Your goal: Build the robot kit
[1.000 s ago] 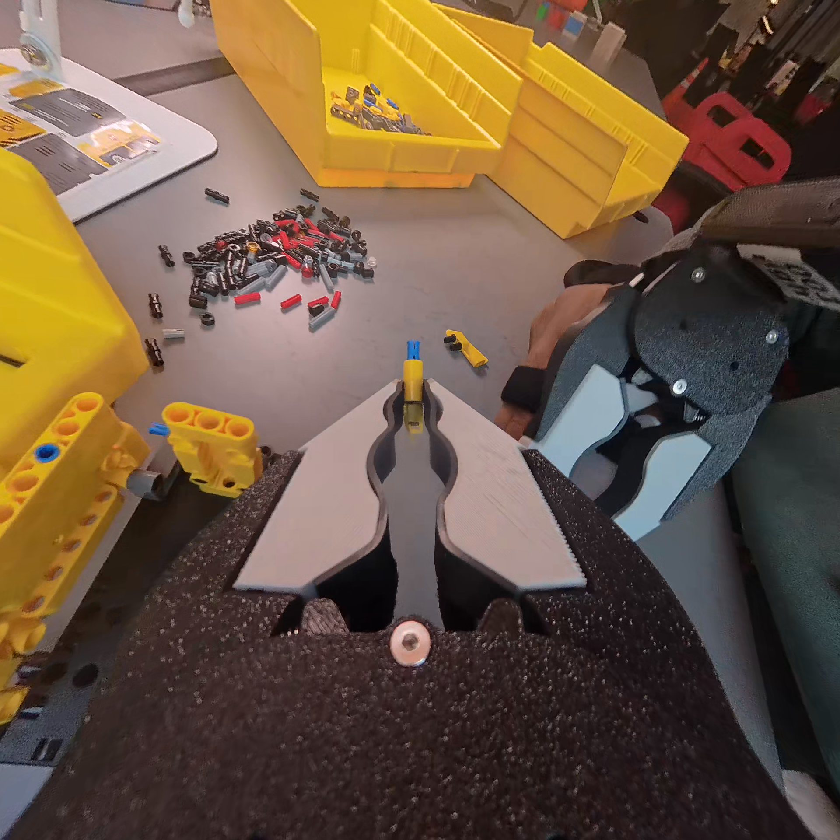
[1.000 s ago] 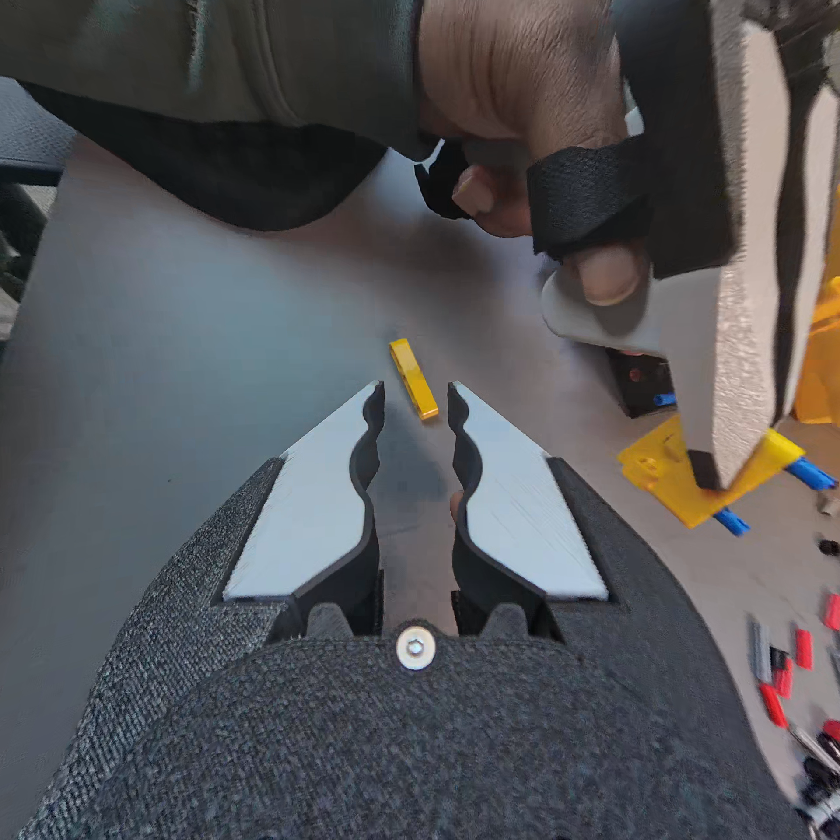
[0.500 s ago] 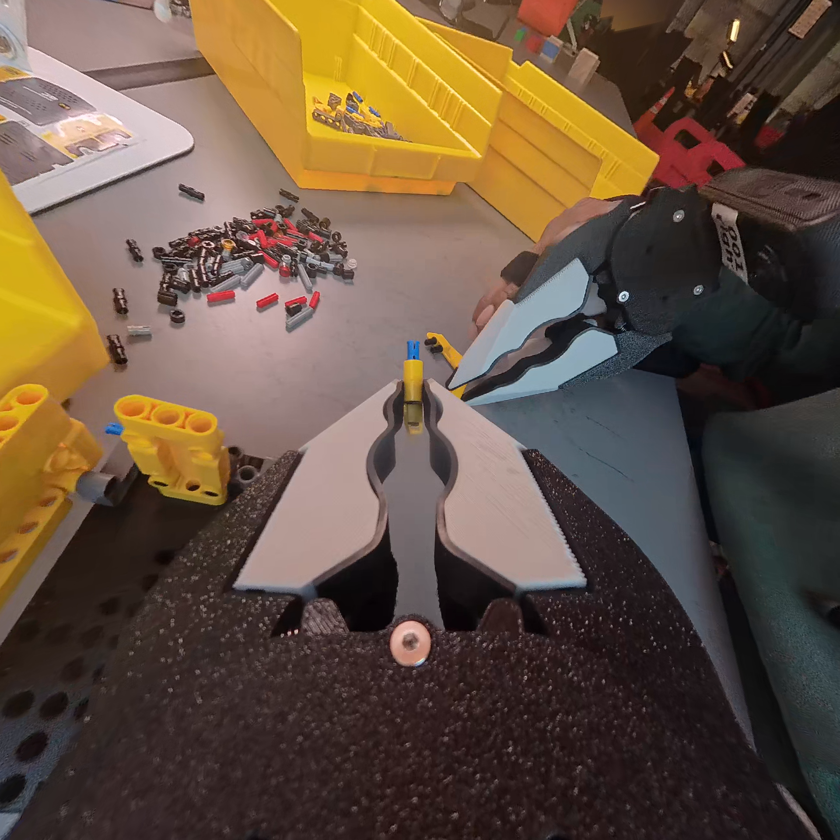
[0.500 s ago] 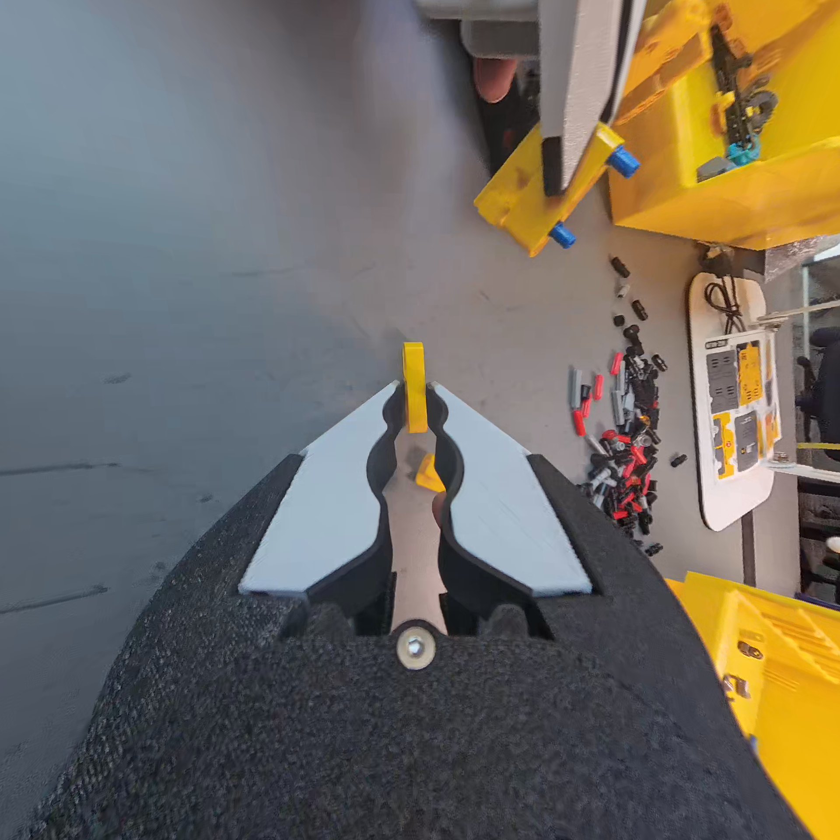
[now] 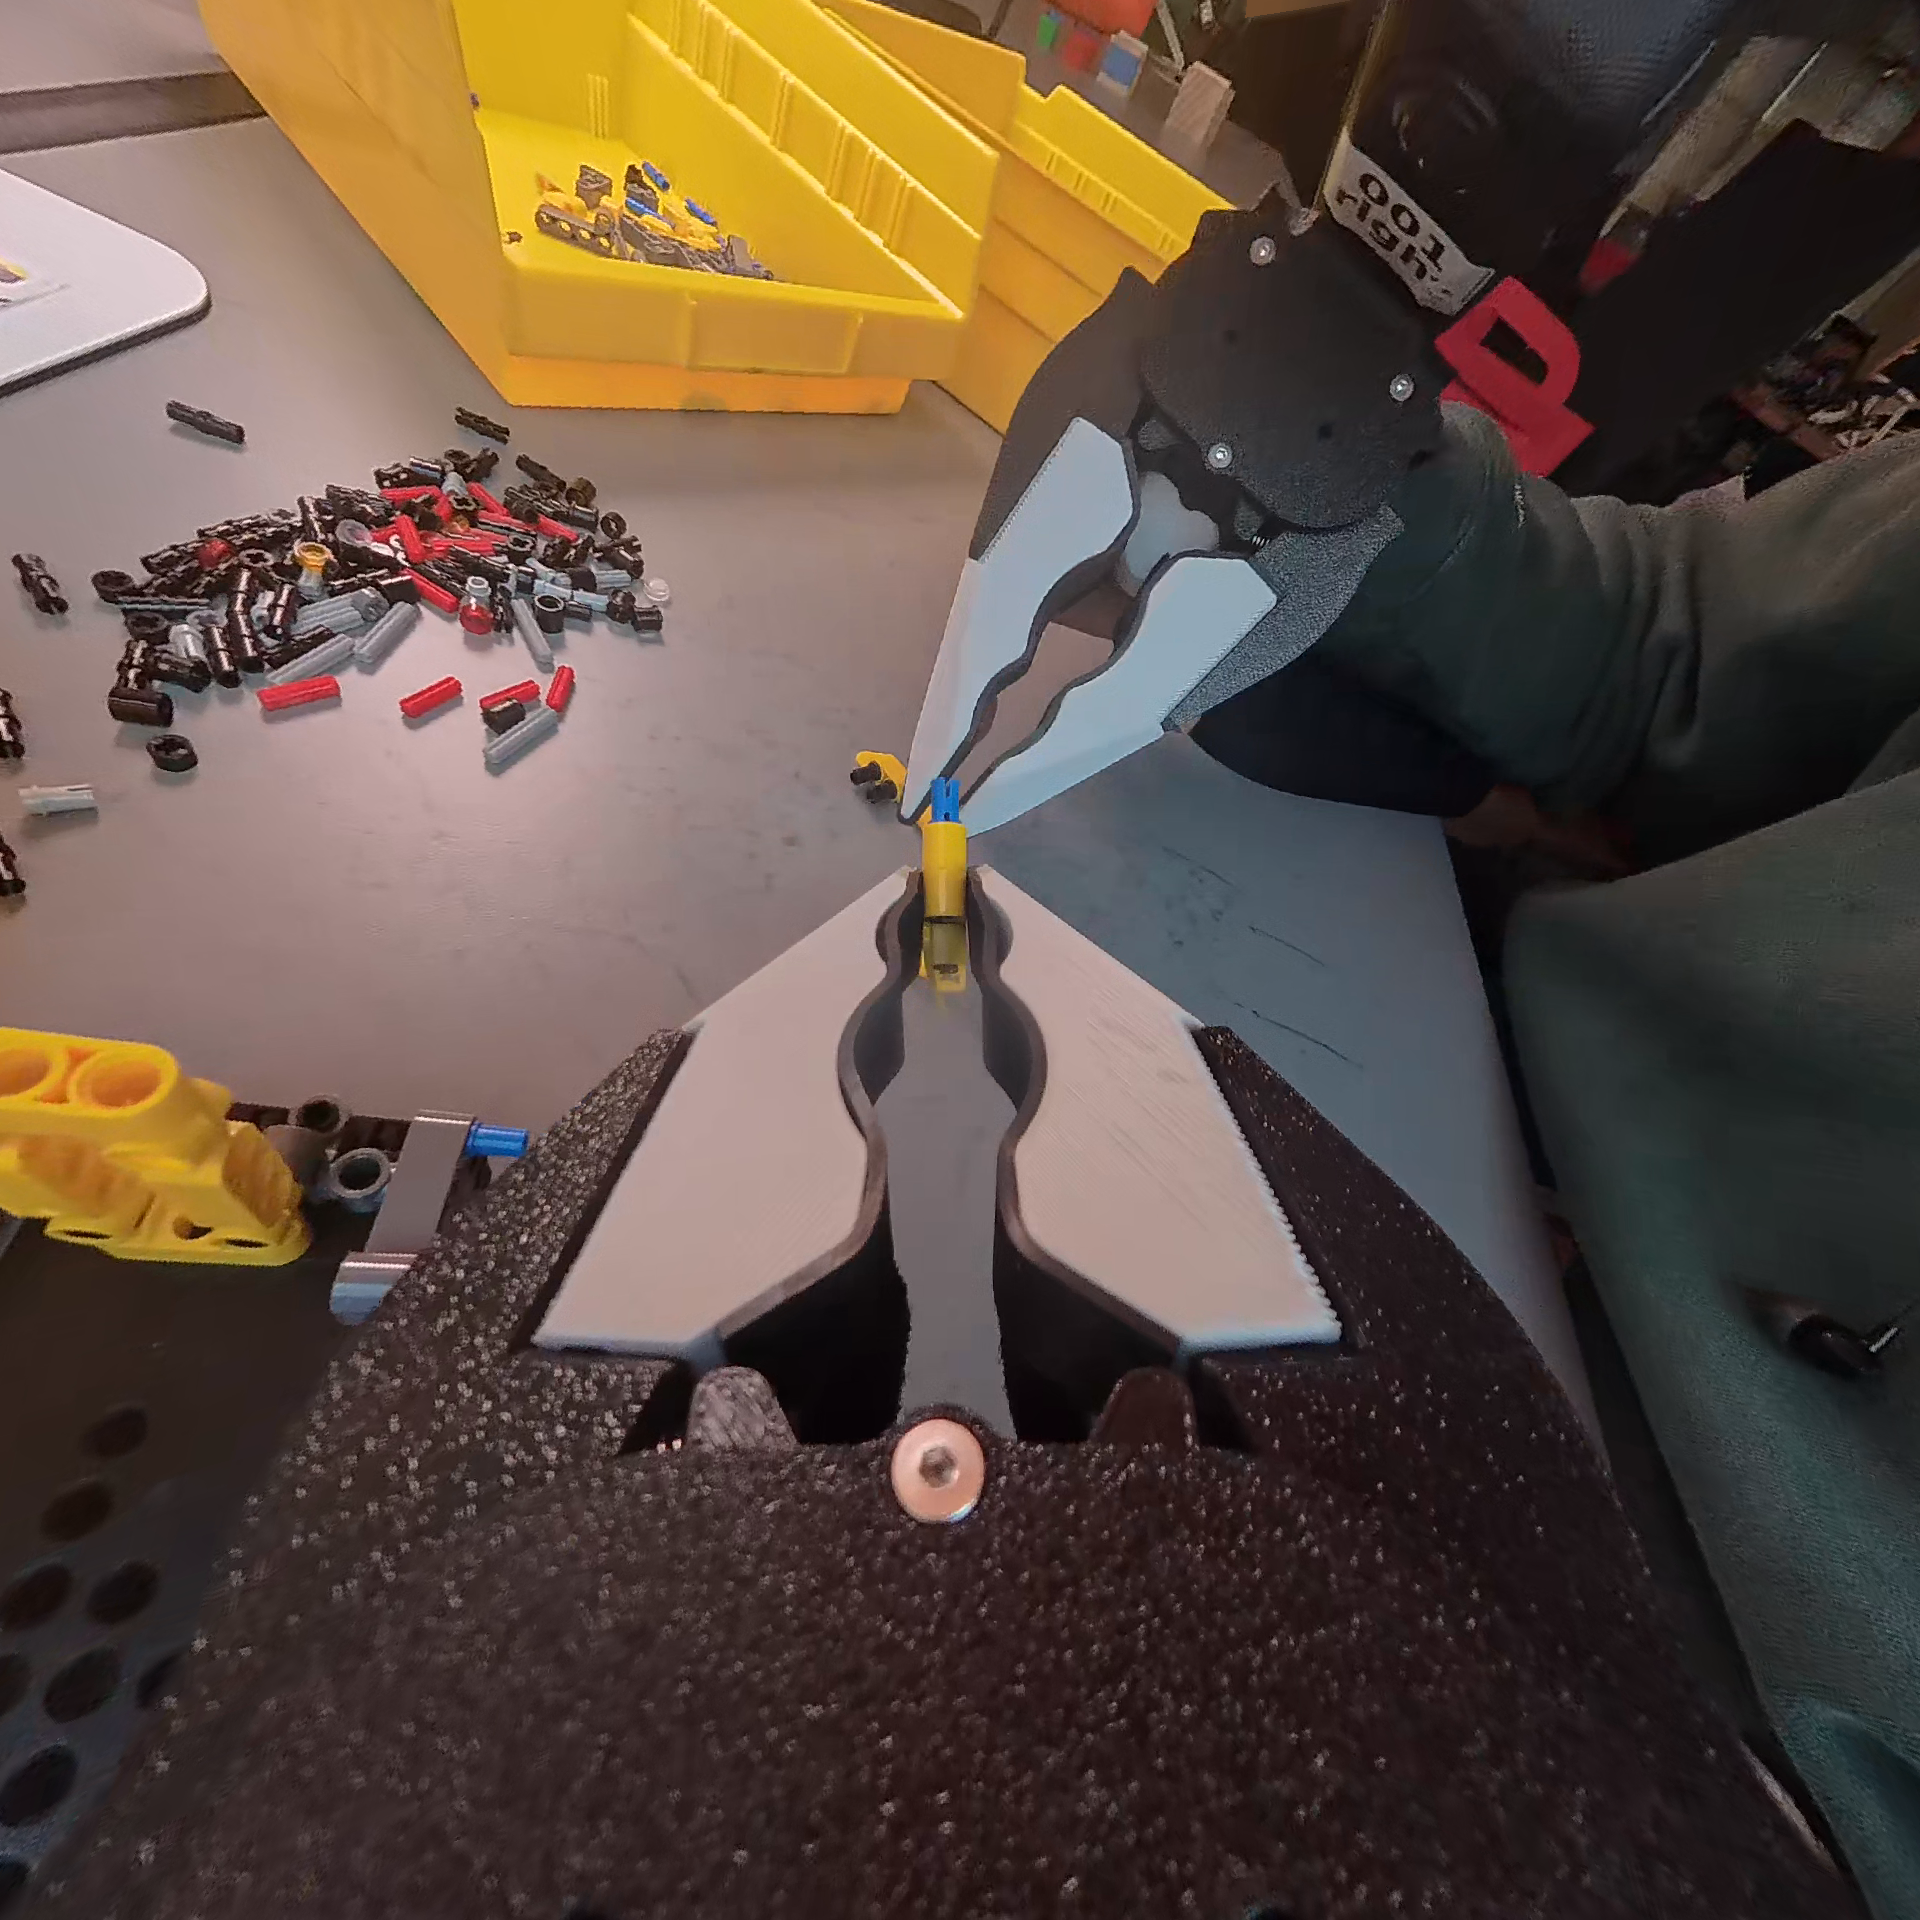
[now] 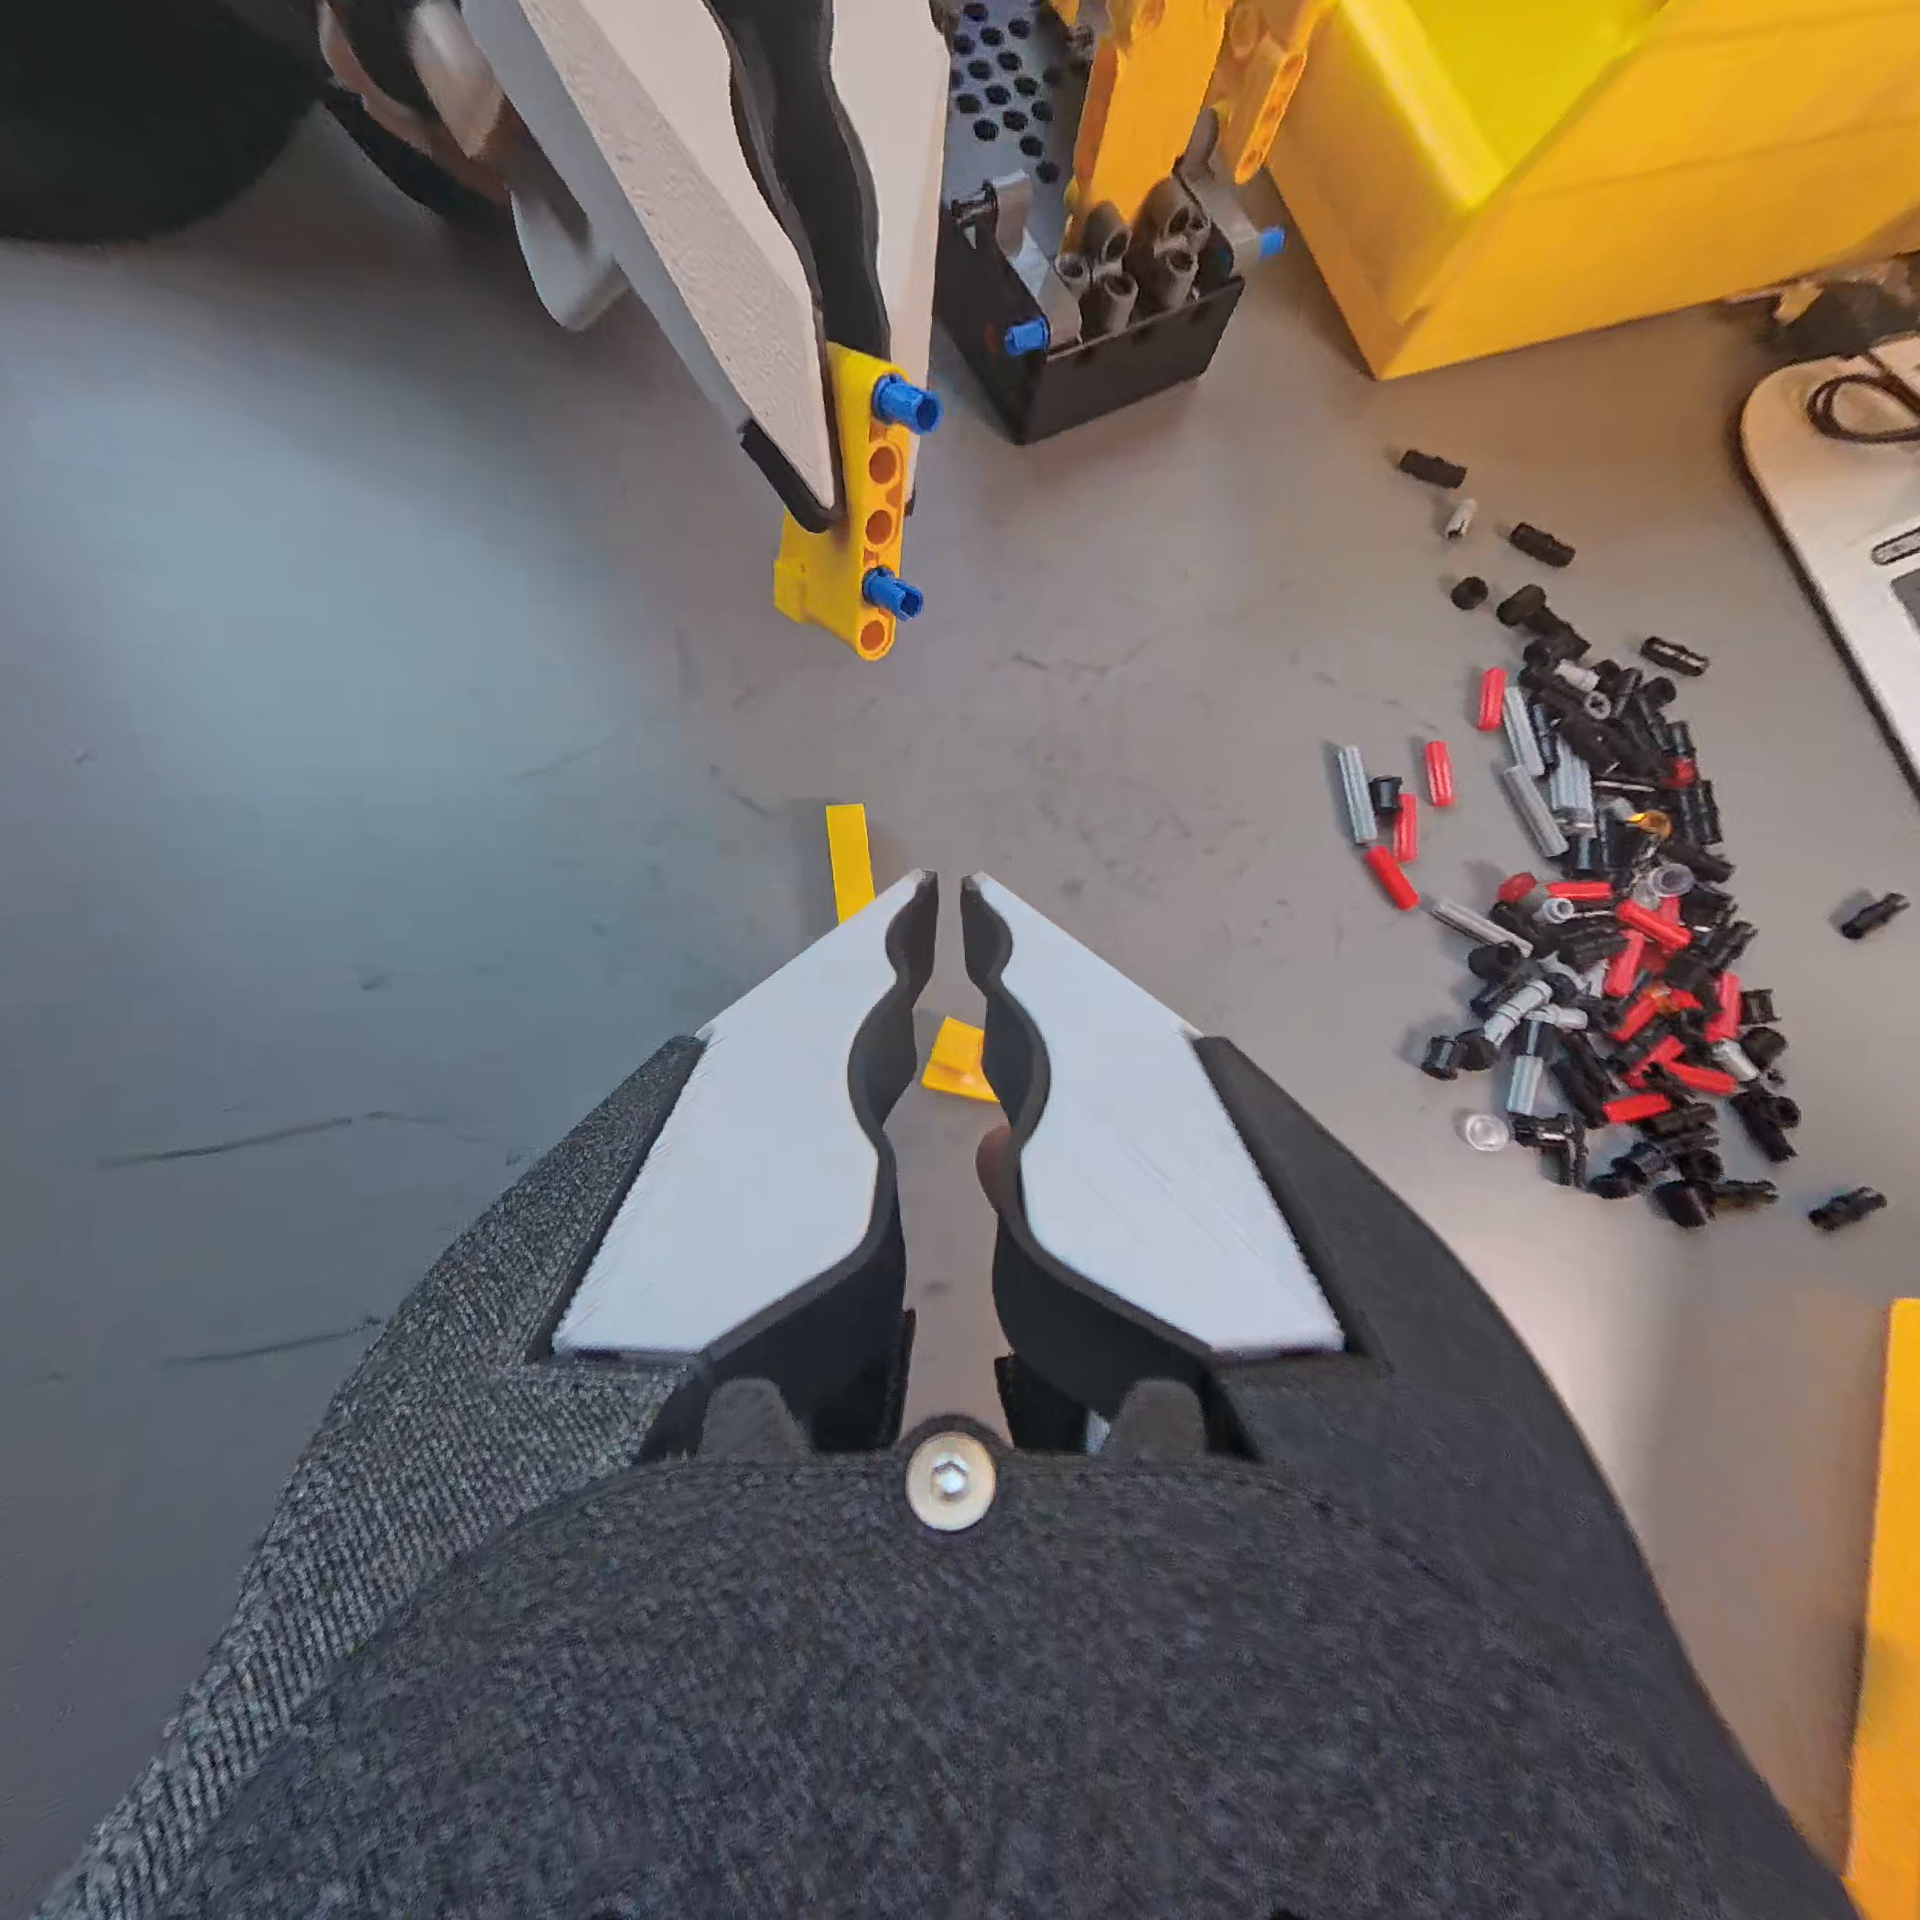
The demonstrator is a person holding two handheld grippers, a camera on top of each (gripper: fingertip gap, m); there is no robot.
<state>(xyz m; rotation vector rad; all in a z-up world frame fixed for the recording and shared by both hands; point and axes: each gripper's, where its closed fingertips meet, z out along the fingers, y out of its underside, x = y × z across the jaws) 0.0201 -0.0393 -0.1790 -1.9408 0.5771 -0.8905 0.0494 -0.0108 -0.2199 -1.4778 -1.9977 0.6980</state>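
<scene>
Left gripper (image 5: 943,883) is clamped on a yellow beam (image 5: 942,865), held edge-on at the fingertips; from the right wrist view the same beam (image 6: 871,509) shows its row of holes and two blue pins (image 6: 902,403) sticking out of it, held above the grey table (image 5: 436,904).

Right gripper (image 6: 948,883) has its jaws narrow, only a slim gap at the tips, nothing clearly between them. A small yellow piece (image 6: 849,860) lies on the table just left of its tips, partly hidden under the left finger; another bit of yellow (image 6: 958,1060) shows through the gap between the fingers. In the left wrist view the right gripper (image 5: 940,805) points down with its tips just beside the beam's blue pin end; contact cannot be told.

A pile of small black, red and grey pins (image 5: 364,592) lies scattered on the table. Yellow bins (image 5: 727,208) stand beyond it, one with a few parts inside. A part-built yellow and black model (image 6: 1112,260) sits near the left gripper. A white sheet (image 5: 83,291) lies at the far left.
</scene>
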